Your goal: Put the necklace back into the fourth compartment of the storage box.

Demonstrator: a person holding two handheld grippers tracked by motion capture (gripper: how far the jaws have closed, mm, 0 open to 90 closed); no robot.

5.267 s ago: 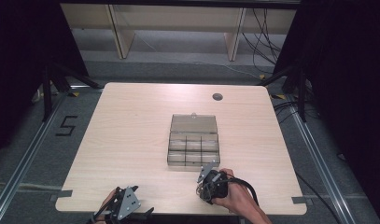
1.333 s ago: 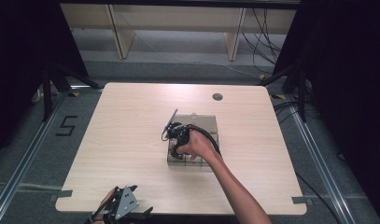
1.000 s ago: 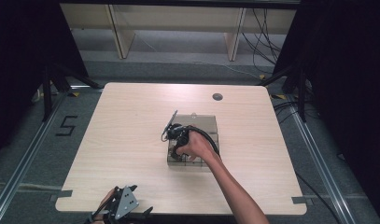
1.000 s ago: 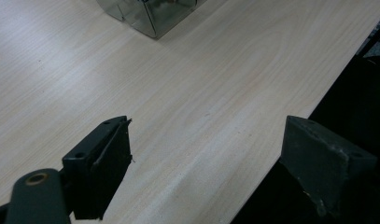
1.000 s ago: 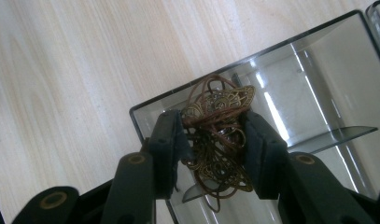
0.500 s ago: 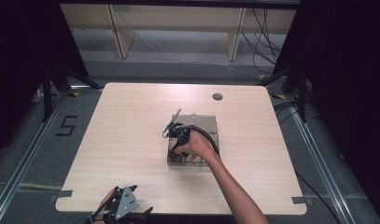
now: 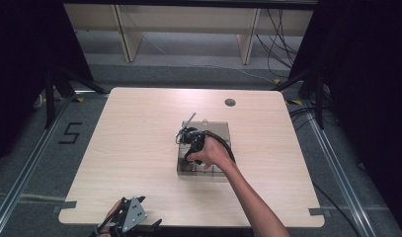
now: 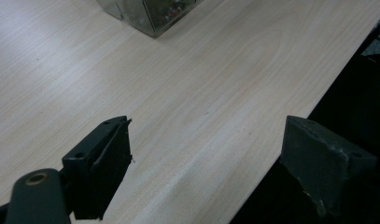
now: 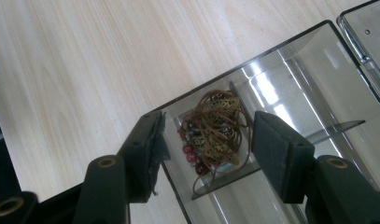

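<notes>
- The clear compartment box [image 7: 204, 150] sits near the middle of the table [image 7: 139, 148], its lid [image 9: 369, 28] folded open at the far side.
- A tangle of brown cord necklace with red beads and a gold leaf charm [image 9: 214, 128] lies in a corner compartment of the box, at the end nearest the person.
- The right gripper [image 9: 208, 149] hangs just above that compartment. Its jaws have just been opening; they now stand partly apart, one outside the box wall and one over the box, with the necklace below the gap and nothing pressed between the pads.
- Judged from this, the necklace looks already dropped into its compartment, so the placing step seems done.
- What appears left: lifting the right gripper clear of the box, and perhaps shutting the lid.
- The left gripper [image 8: 206, 172] rests at the table's near edge, well away from the box, jaws wide apart and holding nothing.
</notes>
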